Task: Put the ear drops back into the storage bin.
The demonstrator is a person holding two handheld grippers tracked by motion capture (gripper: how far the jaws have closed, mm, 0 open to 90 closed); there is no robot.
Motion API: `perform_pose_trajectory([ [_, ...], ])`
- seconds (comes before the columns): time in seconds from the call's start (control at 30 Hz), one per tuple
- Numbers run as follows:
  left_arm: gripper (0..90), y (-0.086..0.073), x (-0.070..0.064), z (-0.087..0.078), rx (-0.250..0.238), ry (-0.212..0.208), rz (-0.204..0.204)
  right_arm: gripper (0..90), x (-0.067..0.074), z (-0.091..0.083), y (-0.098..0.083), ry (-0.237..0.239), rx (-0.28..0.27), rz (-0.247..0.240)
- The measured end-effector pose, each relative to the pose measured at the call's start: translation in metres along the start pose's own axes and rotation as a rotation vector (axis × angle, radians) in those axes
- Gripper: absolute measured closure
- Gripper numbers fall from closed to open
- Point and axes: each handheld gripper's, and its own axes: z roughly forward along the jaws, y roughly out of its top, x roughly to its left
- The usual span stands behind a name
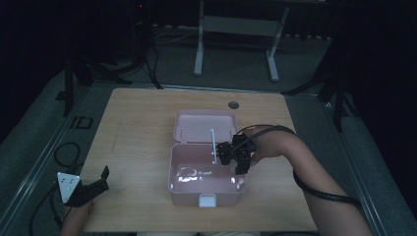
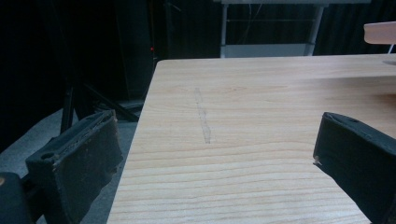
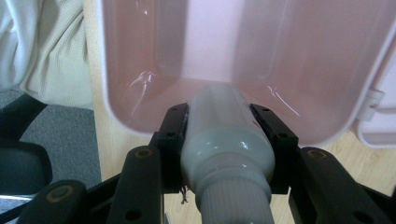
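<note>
Pale grey plastic bottle (image 3: pixel 227 140): clamped in my right gripper (image 1: pixel 235 155) over pink plastic box (image 1: pixel 206 189). Left gripper (image 1: pixel 93 189): jaws wide, empty, at worktop's (image 1: pixel 137 147) near-left corner.

Wooden table (image 1: pixel 137 142) with round grommet hole (image 1: pixel 233 104) near far edge, faint grey streak (image 2: pixel 203 119) on top. Grey carpet floor (image 1: pixel 231 64) beyond. White desk frame (image 1: pixel 236 29) behind. Black stand legs (image 1: pixel 78 73) at left, cables (image 1: pixel 152 69) on floor.
</note>
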Motion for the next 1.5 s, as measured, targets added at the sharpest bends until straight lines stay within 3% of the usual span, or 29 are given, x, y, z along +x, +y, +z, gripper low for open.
perform_pose_trajectory([
  [0.63, 1.0, 0.000, 0.000, 0.000, -0.001, 0.002, 0.000, 59.5, -0.001, 0.060, 0.021, 0.064, -0.006, -0.010],
  [1.03, 1.0, 0.000, 0.000, 0.000, -0.001, 0.001, 0.001, 59.5, -0.002, 0.084, 0.029, 0.076, 0.000, -0.011],
  [1.5, 1.0, 0.000, 0.000, 0.000, -0.001, 0.000, 0.002, 59.4, -0.003, 0.104, 0.032, 0.067, 0.023, 0.022],
])
